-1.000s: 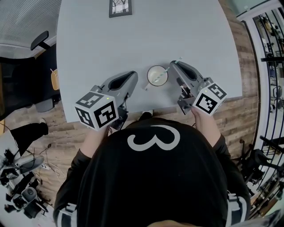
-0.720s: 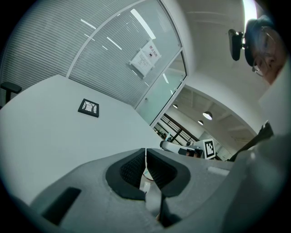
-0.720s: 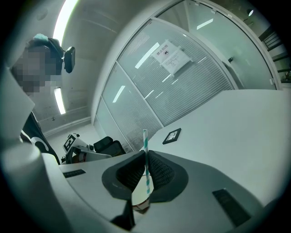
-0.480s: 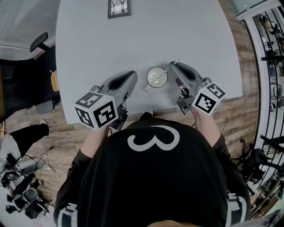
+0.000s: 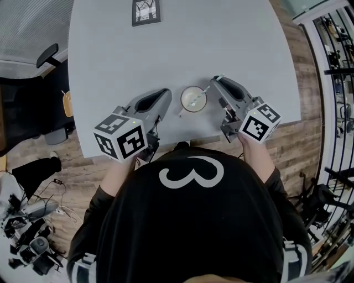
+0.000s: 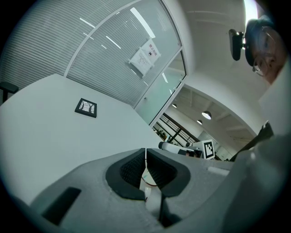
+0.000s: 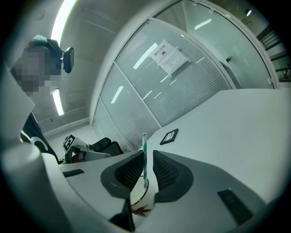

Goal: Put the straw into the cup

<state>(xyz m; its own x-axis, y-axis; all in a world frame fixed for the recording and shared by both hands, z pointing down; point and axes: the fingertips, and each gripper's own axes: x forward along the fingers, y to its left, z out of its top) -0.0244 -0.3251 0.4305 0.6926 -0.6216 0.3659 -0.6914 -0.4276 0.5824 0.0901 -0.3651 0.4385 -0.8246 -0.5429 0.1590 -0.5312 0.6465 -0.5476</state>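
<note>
Head view: the cup (image 5: 193, 99) stands on the grey worktop (image 5: 110, 55) near its front edge, between the left gripper (image 5: 164, 95) and the right gripper (image 5: 214, 81). The straw (image 5: 195, 100) slants from the right gripper's tip into the cup's mouth.

Left gripper view: its jaws are clenched together with nothing between them.

Right gripper view: its jaws are slightly parted and released. The striped straw stands between them, touching one pad with a gap at the other, its lower end at the cup's mouth.

the head view looks steeply down from above the person onto the near edge of the grey worktop (image 5: 110, 55). each gripper view sits low by that edge, close behind its own jaws, facing the far edge. all three share the cup (image 5: 193, 99) and the framed card (image 5: 146, 11).
</note>
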